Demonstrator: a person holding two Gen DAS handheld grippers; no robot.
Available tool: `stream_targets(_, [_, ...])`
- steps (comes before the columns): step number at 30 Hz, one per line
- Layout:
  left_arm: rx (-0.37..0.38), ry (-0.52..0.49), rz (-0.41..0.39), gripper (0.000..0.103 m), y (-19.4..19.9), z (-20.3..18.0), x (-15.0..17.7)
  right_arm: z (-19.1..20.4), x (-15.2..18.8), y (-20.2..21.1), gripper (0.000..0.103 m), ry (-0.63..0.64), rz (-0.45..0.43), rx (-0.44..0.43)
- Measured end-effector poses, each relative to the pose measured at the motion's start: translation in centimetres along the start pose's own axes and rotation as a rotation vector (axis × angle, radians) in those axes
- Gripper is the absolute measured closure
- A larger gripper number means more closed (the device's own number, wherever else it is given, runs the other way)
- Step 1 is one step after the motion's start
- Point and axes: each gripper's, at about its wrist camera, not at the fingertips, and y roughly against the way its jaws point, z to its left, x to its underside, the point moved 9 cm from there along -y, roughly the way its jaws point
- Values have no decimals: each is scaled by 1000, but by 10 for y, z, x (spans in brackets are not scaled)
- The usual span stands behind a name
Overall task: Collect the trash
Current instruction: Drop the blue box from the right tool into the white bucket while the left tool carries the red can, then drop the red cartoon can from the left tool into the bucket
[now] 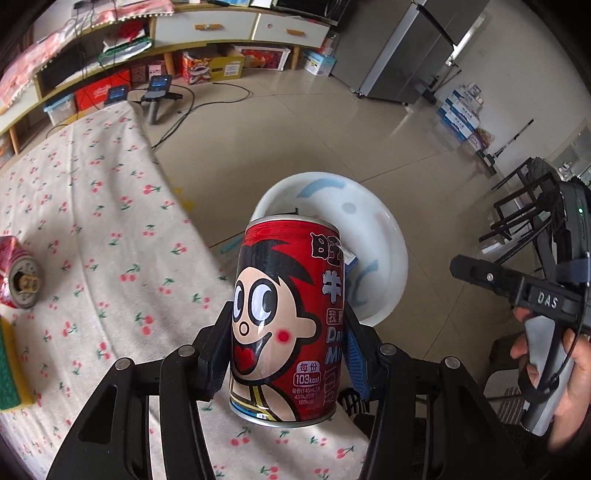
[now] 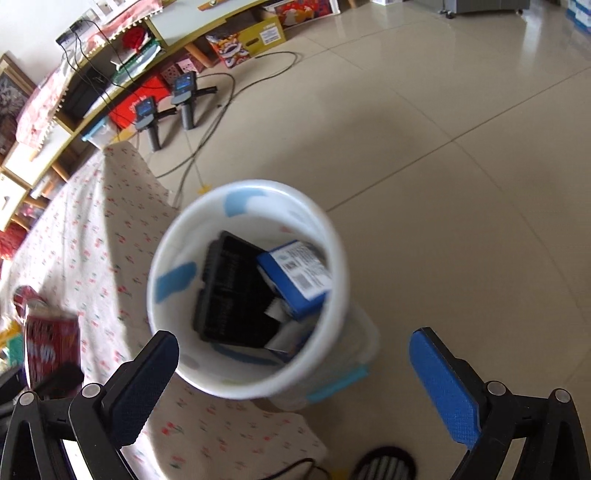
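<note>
My left gripper (image 1: 284,332) is shut on a red milk can (image 1: 284,317) with a cartoon face, held upright at the corner of the cherry-print table (image 1: 92,206). The can also shows blurred in the right wrist view (image 2: 51,343). Just beyond it stands a white trash bin (image 1: 373,236) on the floor. My right gripper (image 2: 291,365) is open and empty above the bin (image 2: 184,236), which holds a black tray (image 2: 232,291) and a blue carton (image 2: 295,273). A crushed red can (image 1: 18,273) lies at the table's left.
A green and yellow sponge (image 1: 11,369) lies at the table's left edge. Two spare grippers (image 2: 166,107) and cables lie on the tiled floor by a low cabinet (image 1: 207,29). A black chair frame (image 1: 524,206) stands to the right.
</note>
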Motion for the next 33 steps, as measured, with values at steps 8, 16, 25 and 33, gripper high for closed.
stream_targets(8, [49,-37,28,48,-49,-36,-15,-62,17,11,0,-44,2,54])
stream_targets(16, [30,-16,-1,18,-56,-36,-33,-72,14,18,0,-64,-11,40])
stream_targets(25, [-22,1,-32,11,-15,-3,-17,-50,13,16,0,-18,-5,43])
stream_targets(33, [-87,40,-70,11,36,50,12,1,14,20,0,51,-15,0])
